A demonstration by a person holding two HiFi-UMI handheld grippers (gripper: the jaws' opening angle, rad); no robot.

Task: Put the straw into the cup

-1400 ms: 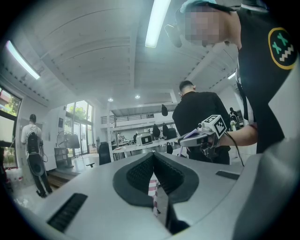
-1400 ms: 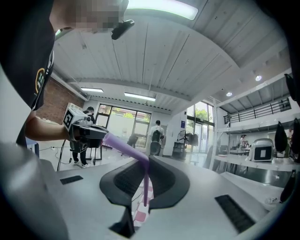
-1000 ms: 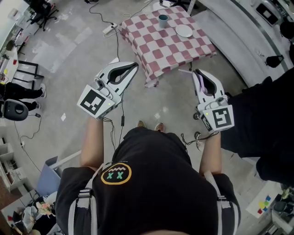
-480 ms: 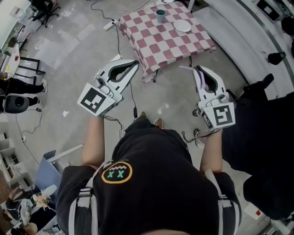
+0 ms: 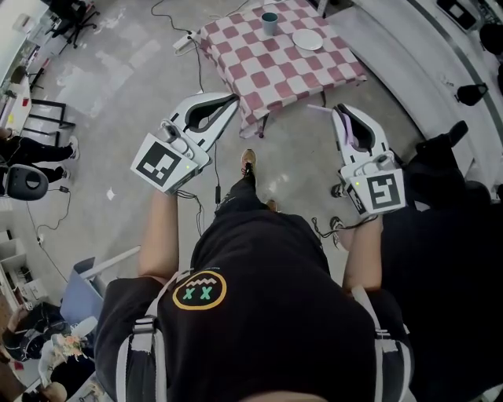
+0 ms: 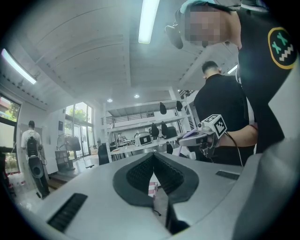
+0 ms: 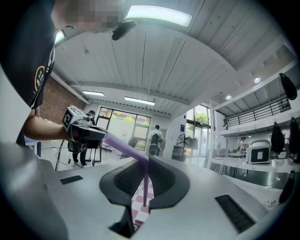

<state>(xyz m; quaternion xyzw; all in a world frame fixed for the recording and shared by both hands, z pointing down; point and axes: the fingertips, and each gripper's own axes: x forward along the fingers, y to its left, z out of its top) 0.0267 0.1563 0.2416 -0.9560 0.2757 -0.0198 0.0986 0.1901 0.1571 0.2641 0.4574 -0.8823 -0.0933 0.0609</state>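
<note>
The purple straw (image 5: 318, 107) is being pinched in the near-shut right tool (image 5: 336, 110), the left tool (image 5: 234, 98) being held closed and empty, so the carry is seemingly being made, and closing on the distant cup (image 5: 269, 22) on the checkered worktop (image 5: 275, 74) is being called for.

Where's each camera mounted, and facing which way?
Head view: on the head, steeply down; torso, forearms, left tool, right tool, checked table ahead.
Left gripper view: on left tool, level along shut jaws; torso, right forearm.
Right gripper view: on right tool, along jaws gripping purple straw; left forearm.
Shared: each gripper view sees the other tool.
</note>
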